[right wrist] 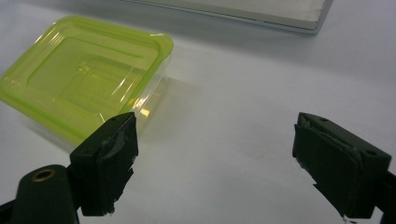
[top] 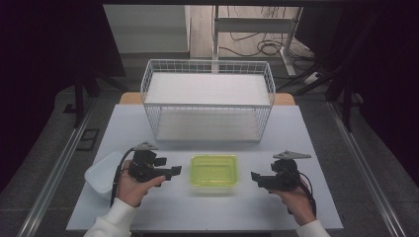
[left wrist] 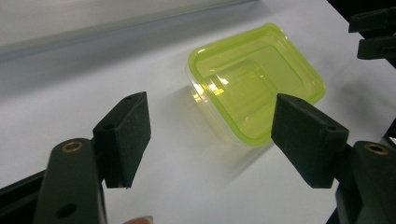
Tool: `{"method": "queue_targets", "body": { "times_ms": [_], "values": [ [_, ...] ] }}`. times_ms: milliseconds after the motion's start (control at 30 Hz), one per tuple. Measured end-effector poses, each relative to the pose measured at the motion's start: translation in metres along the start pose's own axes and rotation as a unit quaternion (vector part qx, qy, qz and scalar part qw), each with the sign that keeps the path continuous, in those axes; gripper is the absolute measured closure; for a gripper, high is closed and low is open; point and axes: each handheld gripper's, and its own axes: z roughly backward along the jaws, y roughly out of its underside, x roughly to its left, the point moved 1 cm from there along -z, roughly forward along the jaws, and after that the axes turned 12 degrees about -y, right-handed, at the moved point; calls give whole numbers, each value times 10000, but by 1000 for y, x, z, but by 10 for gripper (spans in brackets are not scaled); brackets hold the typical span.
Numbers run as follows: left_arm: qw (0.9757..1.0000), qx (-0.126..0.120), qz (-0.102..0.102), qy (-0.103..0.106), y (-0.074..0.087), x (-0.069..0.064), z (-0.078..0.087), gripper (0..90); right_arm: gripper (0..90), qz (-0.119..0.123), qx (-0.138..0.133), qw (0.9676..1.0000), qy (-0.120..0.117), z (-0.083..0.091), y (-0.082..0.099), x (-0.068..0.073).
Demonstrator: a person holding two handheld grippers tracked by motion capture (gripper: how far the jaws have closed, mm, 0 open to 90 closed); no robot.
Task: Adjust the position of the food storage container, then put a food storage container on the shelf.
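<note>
Green lidded container [top: 214, 171] set on the white table [top: 276, 207], left gripper [top: 174, 171] spread wide beside it with nothing grasped, right gripper [top: 254, 176] likewise released, wire basket [top: 207, 101] placed behind.

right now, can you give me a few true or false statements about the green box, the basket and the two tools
1. The green-lidded box sits on the table between the left tool and the right tool. True.
2. The left tool is clamped on the box. False: its jaws stand open, short of the box, with nothing between them.
3. The wire basket stands beyond the box, toward the far edge of the table. True.
4. The box lies inside the basket. False: it rests on the table in front of it.
5. The right tool's jaws are shut. False: they are wide apart, with the box off to one side.
6. A clear container lies by the left hand. True.
</note>
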Motion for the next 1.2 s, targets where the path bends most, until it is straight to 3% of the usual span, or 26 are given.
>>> {"method": "queue_targets", "body": {
  "times_ms": [300, 533, 700, 833, 933, 1000, 1100, 1167, 1200],
  "values": [
    [9999, 51, 92, 82, 3, 1, -3, 274, 137, -93, 43, 9998, -153, -3, -2, 0],
    [9995, 79, 182, 249, 3, 0, -10, 278, 181, -134, 22, 9985, -533, -7, -10, 6],
    [9974, 157, 417, 570, 3, -2, -21, 294, 218, -217, 27, 9967, -781, -15, -15, 8],
    [9962, 263, 488, 677, 3, -4, -30, 310, 255, -298, 37, 9954, -913, -23, -20, 9],
    [9939, 364, 661, 807, 5, -2, -37, 326, 282, -411, -10, 9937, -1044, -27, -21, 7],
    [9912, 439, 798, 961, 6, 0, -44, 353, 315, -618, -34, 9901, -1256, -33, -23, 3],
    [9900, 475, 869, 1009, 6, 1, -48, 371, 339, -747, 2, 9877, -1370, -36, -24, 0],
    [9873, 510, 984, 1138, 5, 1, -52, 389, 374, -934, 20, 9835, -1547, -41, -24, -4],
    [9844, 602, 1100, 1236, 4, 1, -57, 402, 398, -998, 47, 9820, -1605, -44, -23, -7]
  ]
}}
